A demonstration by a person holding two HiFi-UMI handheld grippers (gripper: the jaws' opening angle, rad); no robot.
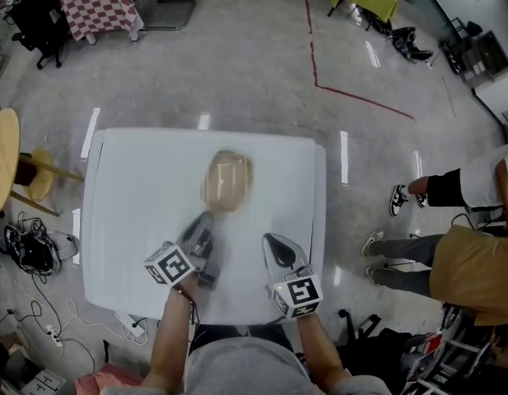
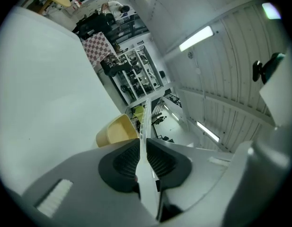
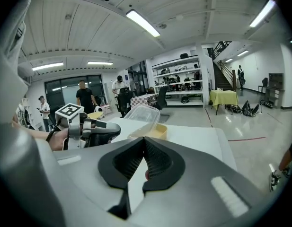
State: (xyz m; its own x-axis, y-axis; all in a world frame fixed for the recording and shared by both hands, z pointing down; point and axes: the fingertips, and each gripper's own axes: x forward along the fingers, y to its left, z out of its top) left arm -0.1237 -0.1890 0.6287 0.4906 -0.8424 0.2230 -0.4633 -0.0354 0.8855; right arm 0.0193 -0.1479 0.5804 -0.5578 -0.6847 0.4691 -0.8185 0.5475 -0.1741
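Tools hover shut and empty above the white counter point(image 1: 130, 188), the left tool point(image 1: 206, 220) near a lidded box point(image 1: 228, 179), the right tool point(image 1: 275, 241) alongside, farther from it. The box sits mid-counter, lid on, seemingly untouched; no grasp looks begun. Bystanders point(image 1: 472, 266) stand on the floor point(image 1: 262, 72) beyond.

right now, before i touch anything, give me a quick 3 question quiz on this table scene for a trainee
1. True or false: the right claw is clamped on the yellow container.
2. What sits on top of the container? A) a clear lid B) a checked cloth C) a second container
3. Which claw shows in the other one's gripper view, the left claw or the right?

Key: 1 false, its jaws are together on nothing, away from the container. 2 A. 3 the left claw, seen in the right gripper view.
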